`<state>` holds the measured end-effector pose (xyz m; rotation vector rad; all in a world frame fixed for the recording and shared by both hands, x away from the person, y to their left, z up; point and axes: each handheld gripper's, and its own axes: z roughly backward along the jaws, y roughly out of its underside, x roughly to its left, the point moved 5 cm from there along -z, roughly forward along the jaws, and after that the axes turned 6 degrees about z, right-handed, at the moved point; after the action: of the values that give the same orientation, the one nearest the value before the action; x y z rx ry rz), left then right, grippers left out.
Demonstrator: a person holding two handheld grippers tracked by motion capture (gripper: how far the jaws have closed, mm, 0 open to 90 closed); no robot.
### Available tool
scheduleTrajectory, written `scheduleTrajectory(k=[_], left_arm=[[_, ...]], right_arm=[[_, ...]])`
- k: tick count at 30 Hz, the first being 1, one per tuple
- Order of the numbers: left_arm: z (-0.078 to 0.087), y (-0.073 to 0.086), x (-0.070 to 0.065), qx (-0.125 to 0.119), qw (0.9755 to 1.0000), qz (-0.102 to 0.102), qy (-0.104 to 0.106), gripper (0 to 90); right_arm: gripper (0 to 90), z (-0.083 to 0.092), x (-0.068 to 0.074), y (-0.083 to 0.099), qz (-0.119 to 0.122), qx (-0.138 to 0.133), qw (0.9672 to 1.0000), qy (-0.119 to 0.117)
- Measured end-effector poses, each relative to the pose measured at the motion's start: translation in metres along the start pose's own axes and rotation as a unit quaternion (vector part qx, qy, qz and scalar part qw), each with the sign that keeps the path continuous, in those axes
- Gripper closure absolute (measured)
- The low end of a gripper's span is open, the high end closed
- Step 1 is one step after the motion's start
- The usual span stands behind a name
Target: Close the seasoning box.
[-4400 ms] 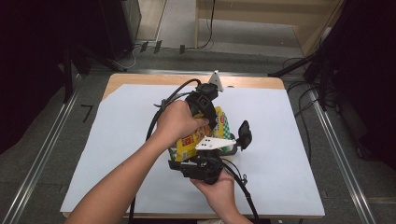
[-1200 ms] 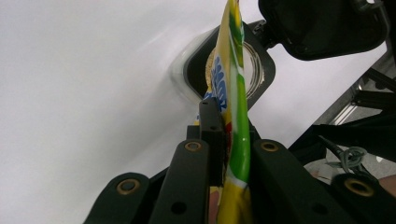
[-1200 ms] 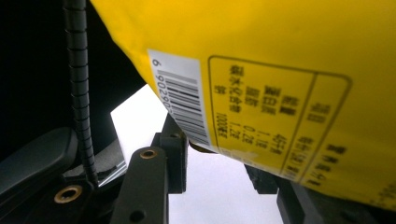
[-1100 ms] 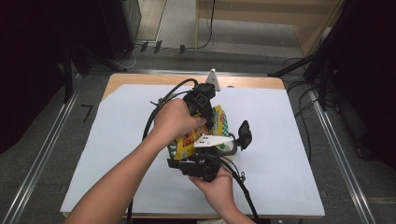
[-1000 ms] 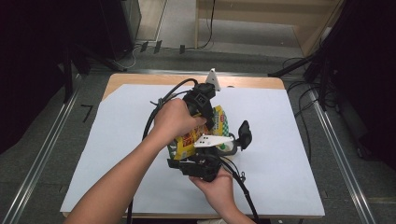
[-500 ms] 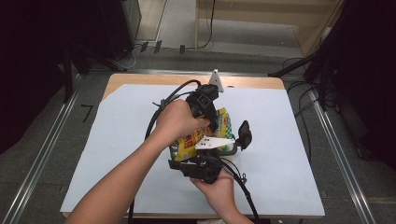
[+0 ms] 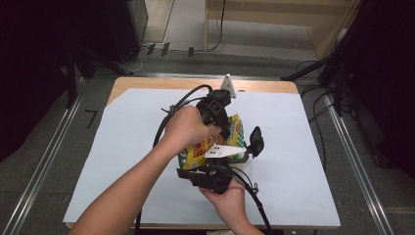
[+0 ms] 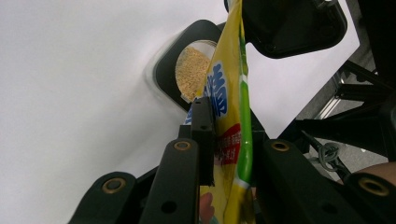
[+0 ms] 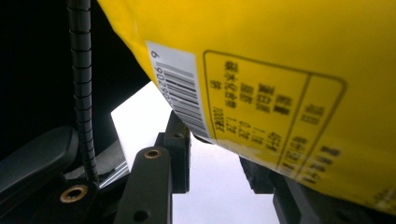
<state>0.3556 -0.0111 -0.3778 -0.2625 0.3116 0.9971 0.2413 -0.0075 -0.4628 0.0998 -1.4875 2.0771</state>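
The yellow bag (image 7: 215,144) is held up at the middle of the high view by both grippers; the left gripper (image 8: 229,154) is pinched on its top edge and the right gripper (image 9: 215,158) on its bottom, so crumbs can be tipped into the black cup (image 8: 187,70) below

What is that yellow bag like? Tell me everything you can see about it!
The yellow bag is a shiny, crinkly plastic packet with blue and red print, green edging, and a barcode and text box on its back. It is held up above the white table cover, over a black-rimmed container of yellowish crumbs. The left gripper pinches its edge between both jaws. The right gripper holds another part of it.
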Motion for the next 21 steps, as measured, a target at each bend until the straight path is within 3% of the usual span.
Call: scheduleTrajectory(k=[21], left_arm=[[0.004, -0.0021, -0.0001, -0.017, 0.9997, -0.008, 0.018, 75.8]], right_arm=[[69.4, -0.0007, -0.0004, -0.0039, -0.004, -0.009, 0.9999, -0.006]])
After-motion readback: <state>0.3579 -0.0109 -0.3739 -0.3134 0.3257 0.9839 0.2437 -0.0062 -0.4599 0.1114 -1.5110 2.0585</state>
